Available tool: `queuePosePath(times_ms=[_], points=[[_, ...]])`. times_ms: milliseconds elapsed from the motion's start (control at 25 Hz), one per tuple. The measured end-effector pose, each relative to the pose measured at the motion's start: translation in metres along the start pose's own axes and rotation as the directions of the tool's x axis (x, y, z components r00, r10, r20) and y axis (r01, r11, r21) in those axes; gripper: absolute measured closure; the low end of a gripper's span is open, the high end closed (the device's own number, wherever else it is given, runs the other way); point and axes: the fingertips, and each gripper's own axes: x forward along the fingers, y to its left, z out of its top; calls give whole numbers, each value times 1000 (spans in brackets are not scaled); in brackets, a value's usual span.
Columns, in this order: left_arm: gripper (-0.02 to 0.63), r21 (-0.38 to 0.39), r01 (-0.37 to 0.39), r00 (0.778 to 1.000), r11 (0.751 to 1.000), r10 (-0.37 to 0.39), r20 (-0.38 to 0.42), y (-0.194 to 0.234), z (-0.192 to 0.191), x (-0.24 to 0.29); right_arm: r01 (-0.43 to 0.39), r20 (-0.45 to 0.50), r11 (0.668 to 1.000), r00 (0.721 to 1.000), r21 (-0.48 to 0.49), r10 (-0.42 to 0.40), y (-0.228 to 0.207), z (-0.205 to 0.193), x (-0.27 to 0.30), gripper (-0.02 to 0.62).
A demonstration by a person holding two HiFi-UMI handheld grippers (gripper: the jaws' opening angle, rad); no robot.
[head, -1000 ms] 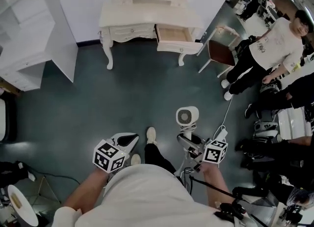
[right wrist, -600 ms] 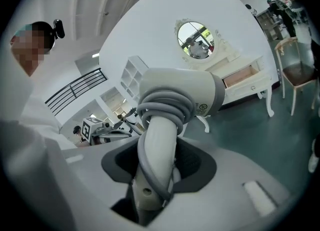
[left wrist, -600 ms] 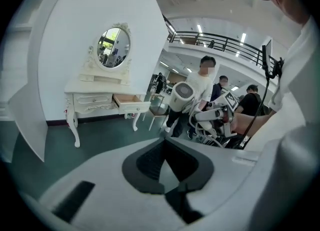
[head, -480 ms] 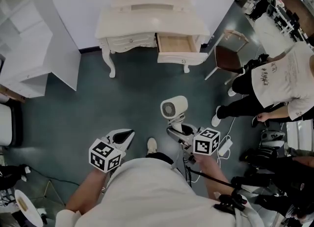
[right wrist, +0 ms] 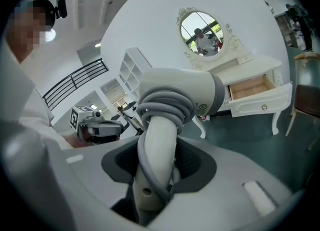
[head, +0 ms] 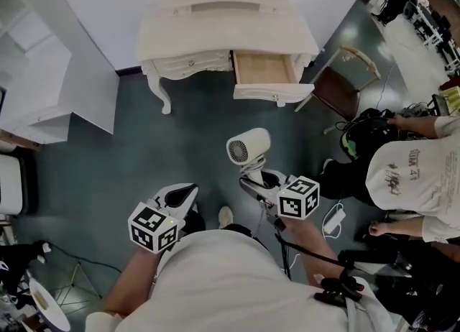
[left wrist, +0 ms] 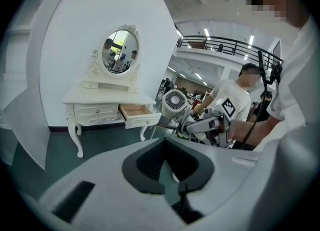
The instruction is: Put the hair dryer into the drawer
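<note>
Hair dryer (head: 248, 148): smooth white plastic, round barrel w/ grille, grey cord (right wrist: 164, 106) wound round the handle. It's in the air over the dark floor (head: 129, 144), on the near side of the open drawer (head: 264, 69) and well apart from it. Drawer has a pale wood inside, set in a white carved dressing table (head: 215, 32) w/ oval mirror (left wrist: 120, 51). Wooden chair (head: 339, 88) is right of the table, person (head: 413, 172) further right. Right gripper (head: 259, 180) pinches the dryer handle, barrel up, arm fwd. Left gripper (head: 185, 195) is low at left, jaws pressed together, nothing btwn.
</note>
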Motion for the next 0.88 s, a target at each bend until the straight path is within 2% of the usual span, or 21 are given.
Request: queuePosePath(times_ms=[280, 480, 680, 880], points=[[603, -1, 50, 998, 999, -50, -25, 75, 33, 34, 66, -3, 997, 998, 42, -66, -48, 43, 45, 430], [603, 55, 129, 991, 990, -126, -52, 131, 78, 51, 154, 22, 985, 988, 72, -156, -74, 89, 76, 430], [603, 110, 208, 977, 972, -200, -77, 186, 120, 63, 243, 64, 963, 966, 118, -251, -103, 134, 108, 430], [603, 135, 273, 959, 952, -259, -116, 230, 138, 71, 308, 114, 930, 936, 199, -334, -126, 167, 131, 430]])
